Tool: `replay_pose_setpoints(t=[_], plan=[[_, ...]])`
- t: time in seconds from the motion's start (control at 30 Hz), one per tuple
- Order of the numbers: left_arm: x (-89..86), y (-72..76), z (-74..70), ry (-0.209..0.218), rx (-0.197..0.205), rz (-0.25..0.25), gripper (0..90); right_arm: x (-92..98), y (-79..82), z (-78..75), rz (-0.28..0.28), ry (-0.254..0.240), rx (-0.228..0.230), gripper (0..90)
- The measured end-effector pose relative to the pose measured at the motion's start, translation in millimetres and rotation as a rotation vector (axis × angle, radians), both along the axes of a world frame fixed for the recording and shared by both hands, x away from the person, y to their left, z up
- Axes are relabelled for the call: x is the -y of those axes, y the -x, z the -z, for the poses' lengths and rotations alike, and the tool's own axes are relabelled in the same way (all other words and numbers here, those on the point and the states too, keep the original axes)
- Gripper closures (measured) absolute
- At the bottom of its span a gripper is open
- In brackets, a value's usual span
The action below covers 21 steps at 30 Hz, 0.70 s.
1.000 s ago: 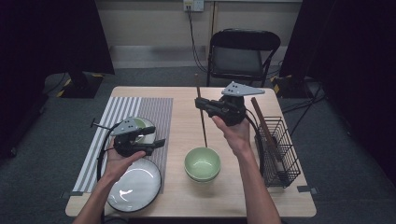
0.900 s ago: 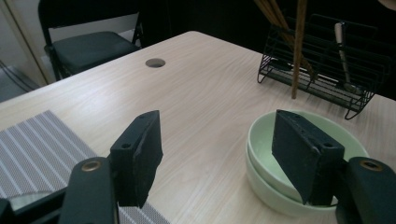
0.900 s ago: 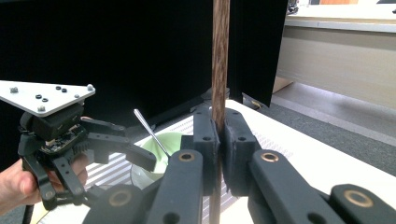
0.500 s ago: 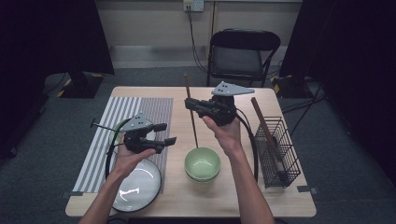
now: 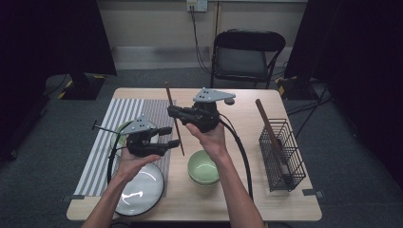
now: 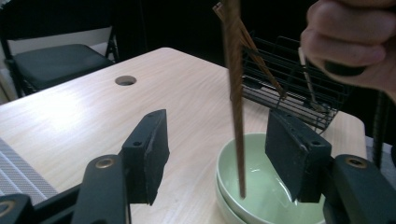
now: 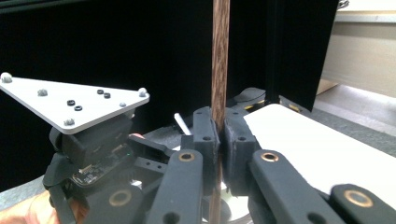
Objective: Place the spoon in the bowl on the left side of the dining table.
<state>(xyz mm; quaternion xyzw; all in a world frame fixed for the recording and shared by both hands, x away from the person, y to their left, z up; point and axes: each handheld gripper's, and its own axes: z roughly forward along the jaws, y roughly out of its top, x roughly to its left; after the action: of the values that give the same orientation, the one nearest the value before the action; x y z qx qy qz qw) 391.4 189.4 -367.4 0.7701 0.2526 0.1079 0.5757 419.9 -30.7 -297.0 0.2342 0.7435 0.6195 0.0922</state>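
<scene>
High view looks down over table (image 5: pixel 237 199), gripper views sit close — both share chopstick (image 6: pixel 235 102).

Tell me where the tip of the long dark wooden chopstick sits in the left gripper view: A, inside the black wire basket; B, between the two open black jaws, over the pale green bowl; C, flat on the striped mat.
B: the long dark wooden chopstick hangs between the left gripper's open jaws, touching neither, its tip over the pale green bowl, while the right gripper clamps it.

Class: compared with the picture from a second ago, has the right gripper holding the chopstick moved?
Yes. The right gripper, shut on the chopstick, has shifted left, away from the wire basket, toward the striped mat.
</scene>
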Motion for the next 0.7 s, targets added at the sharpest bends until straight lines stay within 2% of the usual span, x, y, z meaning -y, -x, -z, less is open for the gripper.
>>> replay_pose_setpoints(t=[0.07,0.1,0.17,0.2,0.37,0.4,0.47,0.5,0.53,0.7], plan=[[-1.1,-0.8,0.3,0.003,-0.001,0.002,47.5,-6.9,1.2,3.2,-0.018,-0.004,-0.007,85.9],[-2.4,-1.2,0.2,0.006,-0.003,0.004,47.5,-6.9,1.2,3.2,-0.018,-0.004,-0.007,85.9],[-4.6,-2.4,0.9,0.010,0.002,-0.011,51.4,-9.6,2.3,3.5,-0.032,-0.011,-0.012,85.9],[-7.5,-4.6,2.4,0.017,-0.008,-0.017,54.1,-10.4,2.8,3.1,-0.038,-0.017,-0.016,85.9],[-15.7,-9.1,4.3,0.015,-0.010,-0.036,55.2,-9.1,3.6,2.5,-0.027,-0.009,-0.014,85.9],[-18.0,-9.8,4.8,0.019,-0.011,-0.028,56.5,-8.1,3.2,2.5,-0.025,-0.013,-0.015,85.9],[-20.6,-9.9,5.4,0.028,-0.008,-0.024,65.9,-6.4,2.7,2.6,-0.026,-0.008,-0.013,86.0],[-21.7,-10.2,5.5,0.028,-0.007,-0.015,65.9,-6.4,2.7,2.6,-0.026,-0.008,-0.013,86.0],[-21.5,-9.7,5.4,0.036,-0.009,-0.012,69.7,-5.9,2.0,2.7,-0.029,-0.011,-0.017,86.0],[-20.1,-8.0,3.1,0.051,0.000,0.013,71.7,-10.0,1.6,2.7,-0.039,0.006,-0.018,85.9]])
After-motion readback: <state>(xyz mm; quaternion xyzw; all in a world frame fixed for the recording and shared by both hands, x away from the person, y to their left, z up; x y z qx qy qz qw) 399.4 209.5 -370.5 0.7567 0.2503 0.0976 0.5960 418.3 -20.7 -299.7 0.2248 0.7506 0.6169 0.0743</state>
